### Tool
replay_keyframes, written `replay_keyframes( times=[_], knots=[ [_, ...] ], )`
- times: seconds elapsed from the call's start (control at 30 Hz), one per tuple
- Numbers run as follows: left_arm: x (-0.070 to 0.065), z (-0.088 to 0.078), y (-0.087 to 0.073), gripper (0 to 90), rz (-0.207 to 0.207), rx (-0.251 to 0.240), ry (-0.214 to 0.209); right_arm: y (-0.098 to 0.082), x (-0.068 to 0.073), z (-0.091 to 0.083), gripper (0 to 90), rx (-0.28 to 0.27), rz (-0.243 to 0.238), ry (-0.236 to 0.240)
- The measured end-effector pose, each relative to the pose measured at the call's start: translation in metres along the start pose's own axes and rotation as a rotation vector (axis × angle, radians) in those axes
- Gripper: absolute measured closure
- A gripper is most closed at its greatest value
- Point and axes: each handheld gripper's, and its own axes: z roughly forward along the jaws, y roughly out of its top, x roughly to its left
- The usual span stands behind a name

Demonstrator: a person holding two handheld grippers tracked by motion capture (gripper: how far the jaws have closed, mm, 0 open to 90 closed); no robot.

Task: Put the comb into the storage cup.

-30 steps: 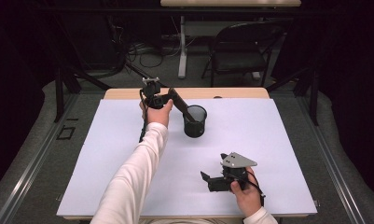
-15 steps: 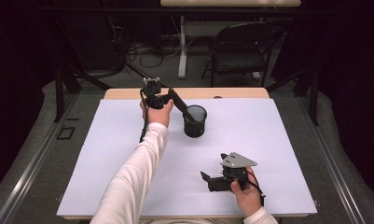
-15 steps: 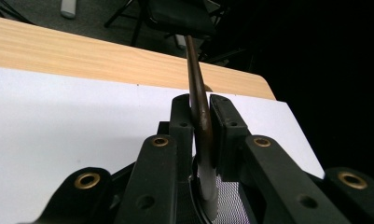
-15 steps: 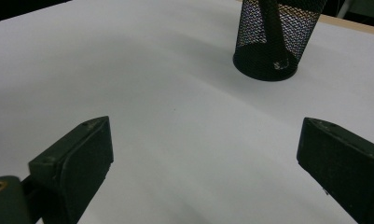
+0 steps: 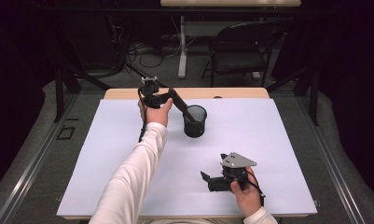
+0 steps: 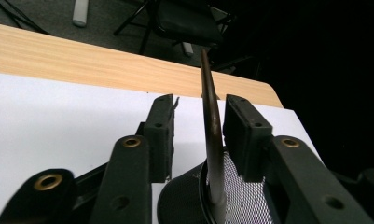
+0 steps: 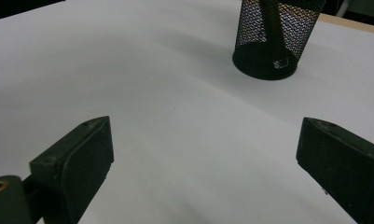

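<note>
My left claw (image 6: 198, 135) has just been opening – the pen (image 6: 211, 126) stands upright between its jaws, tip in the cup (image 5: 195, 121); right claw (image 7: 208, 158) open, well apart.

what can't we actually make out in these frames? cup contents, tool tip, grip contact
- Lower end of the thin tool: left gripper view, hidden inside the mesh cup; the bottom edge cuts the cup off.
- Tool's type: high view, too small and dark inside the mesh cup.
- Contact with the left gripper: its jaws have just been opening; the tool stands between them, a gap on one side, the other unclear.
- Right gripper: jaws wide open, their bases cut off by the frame edges.
</note>
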Motion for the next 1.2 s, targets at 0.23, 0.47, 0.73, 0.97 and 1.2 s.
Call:
replay_keyframes(
  times=[0.23,0.47,0.73,0.97,1.2],
  knots=[
    [0.0,-0.006,0.003,51.9,0.011,-0.037,0.008,-0.001,0.001,0.001,4.2,0.003,-0.003,-0.003],
    [0.005,-0.011,0.007,44.9,-0.008,-0.058,0.0,-0.001,0.001,0.001,4.4,0.004,-0.004,-0.009],
    [0.007,-0.02,0.011,39.4,-0.007,-0.112,-0.008,-0.001,0.001,0.001,4.4,0.007,-0.01,-0.01],
    [0.012,-0.028,0.015,36.7,0.005,-0.139,0.01,-0.001,0.002,0.001,4.5,0.007,-0.008,-0.011],
    [0.017,-0.034,0.018,36.7,-0.006,-0.155,0.011,-0.001,0.002,0.002,4.6,0.01,-0.012,-0.013]
  ],
)
